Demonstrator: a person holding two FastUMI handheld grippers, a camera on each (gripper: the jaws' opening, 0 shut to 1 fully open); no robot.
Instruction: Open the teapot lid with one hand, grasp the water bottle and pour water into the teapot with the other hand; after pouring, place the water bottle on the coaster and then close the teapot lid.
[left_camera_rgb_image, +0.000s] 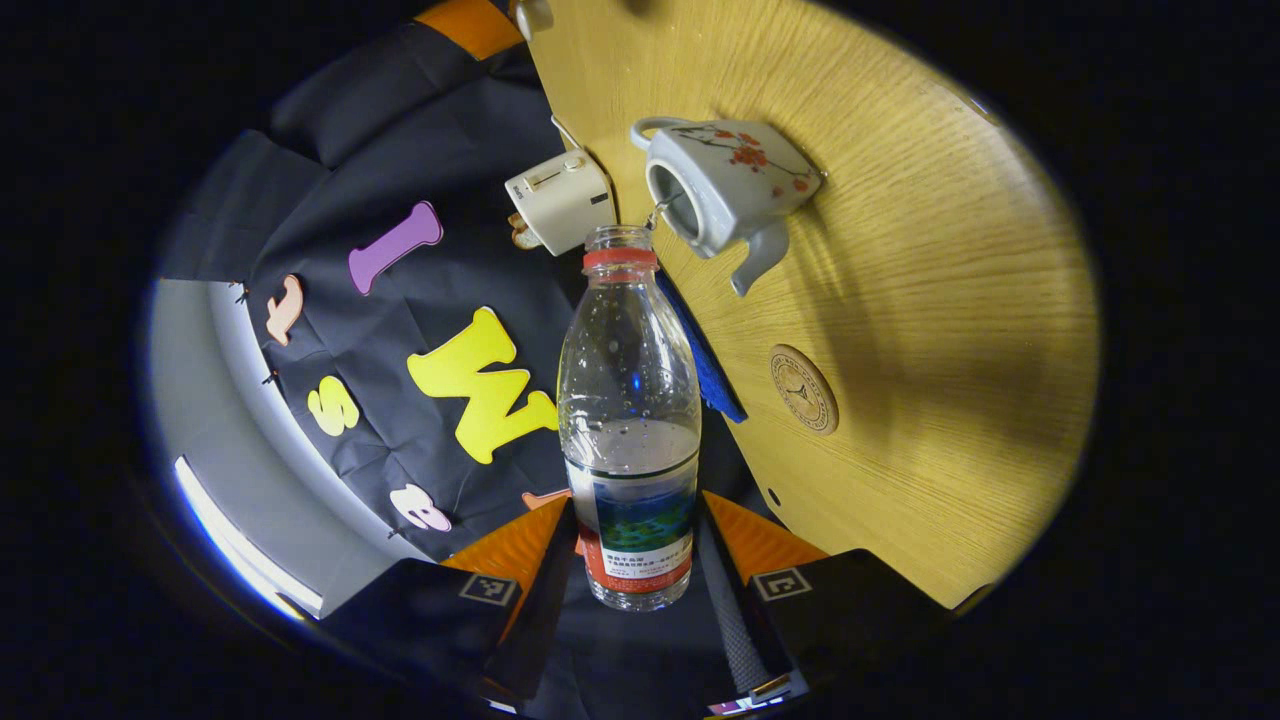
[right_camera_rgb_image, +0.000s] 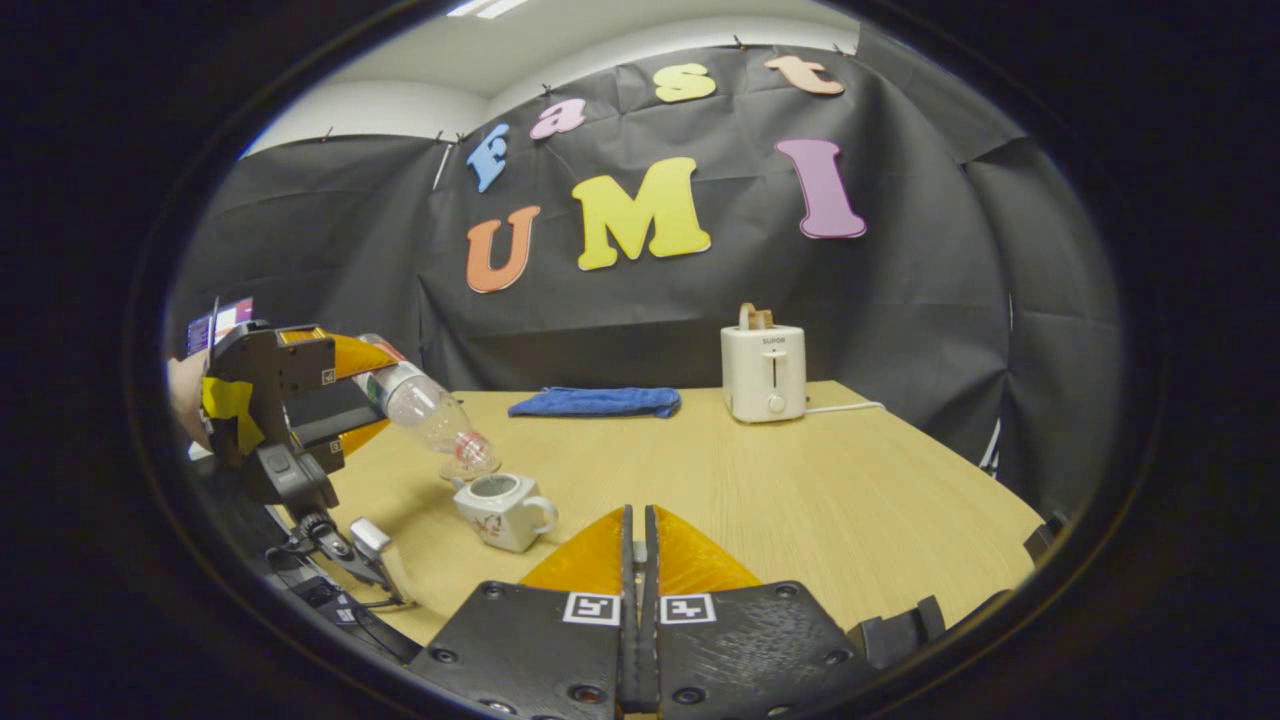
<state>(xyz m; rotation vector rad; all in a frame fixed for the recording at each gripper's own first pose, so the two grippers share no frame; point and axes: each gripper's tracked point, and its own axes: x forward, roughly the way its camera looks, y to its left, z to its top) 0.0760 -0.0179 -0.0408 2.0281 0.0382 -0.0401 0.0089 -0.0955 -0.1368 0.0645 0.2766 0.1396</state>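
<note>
The pale wooden table carries a white toaster, a folded blue cloth and a round brown coaster. The small white ceramic teapot with a red flower pattern stands open near the table's edge; its lid cannot be made out. The clear plastic water bottle with a red neck ring, partly full and uncapped, is clamped low on its labelled body by the left gripper and tilted with its mouth just above the teapot's opening. The right gripper is seen clenched with nothing between its fingers. The bottle is judged light, thin-walled and easily squeezed, so a moderate hold on the label band suits it; the teapot is judged brittle and best steadied by its handle
</note>
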